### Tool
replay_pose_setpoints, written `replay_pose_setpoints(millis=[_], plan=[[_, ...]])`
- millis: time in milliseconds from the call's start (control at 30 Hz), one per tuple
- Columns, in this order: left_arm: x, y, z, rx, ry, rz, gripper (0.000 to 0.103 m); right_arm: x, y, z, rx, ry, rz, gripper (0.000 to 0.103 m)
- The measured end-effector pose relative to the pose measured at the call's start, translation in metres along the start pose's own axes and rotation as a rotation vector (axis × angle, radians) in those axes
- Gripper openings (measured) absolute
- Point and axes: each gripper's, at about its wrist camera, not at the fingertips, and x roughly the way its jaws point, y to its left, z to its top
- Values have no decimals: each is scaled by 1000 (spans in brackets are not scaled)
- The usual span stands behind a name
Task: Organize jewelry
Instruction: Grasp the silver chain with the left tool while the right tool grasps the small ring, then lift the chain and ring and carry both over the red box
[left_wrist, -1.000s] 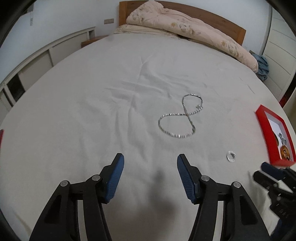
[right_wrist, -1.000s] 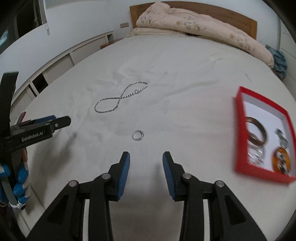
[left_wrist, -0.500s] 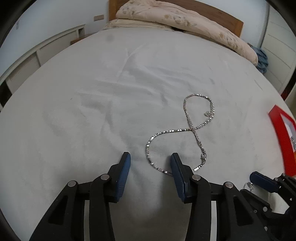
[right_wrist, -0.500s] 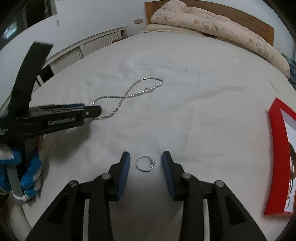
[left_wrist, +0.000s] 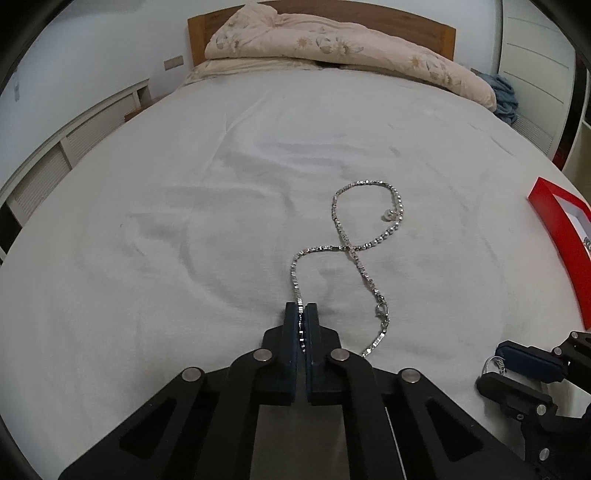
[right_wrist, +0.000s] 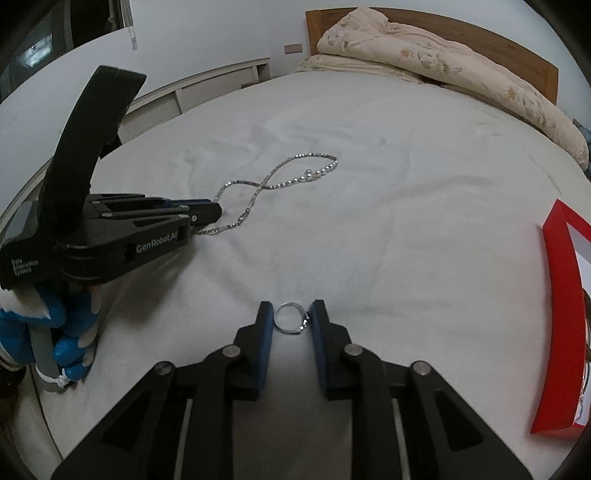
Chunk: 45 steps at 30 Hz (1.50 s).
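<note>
A silver chain necklace (left_wrist: 364, 236) lies in a figure-eight on the white bed sheet (left_wrist: 184, 221). My left gripper (left_wrist: 302, 321) is shut on the near end of the chain; it also shows in the right wrist view (right_wrist: 216, 212) with the necklace (right_wrist: 295, 179) trailing from it. A small silver ring (right_wrist: 291, 318) sits between the blue pads of my right gripper (right_wrist: 291, 317), which has closed onto its sides. The ring (left_wrist: 493, 363) and right gripper (left_wrist: 496, 367) show at the lower right of the left wrist view.
A red jewelry box (right_wrist: 561, 317) with a white lining lies on the bed to the right, also in the left wrist view (left_wrist: 557, 225). A folded floral quilt (left_wrist: 351, 48) lies by the wooden headboard (left_wrist: 406, 22). Low white cabinets (right_wrist: 207, 92) run along the left.
My left gripper moved forward and closed on the necklace's near end. My right gripper moved down and narrowed until its pads touch the ring.
</note>
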Motion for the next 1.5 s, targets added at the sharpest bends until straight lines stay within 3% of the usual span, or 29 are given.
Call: replay_pose_setpoints(millis=[833,1500], plan=[[-9,-13,2,-1,-52,22,2,-8,-9,-4,46,-34,22,19],[-20,-21,3,-1,-63,10,2,-30,-9,1,58,-44,-16,19]])
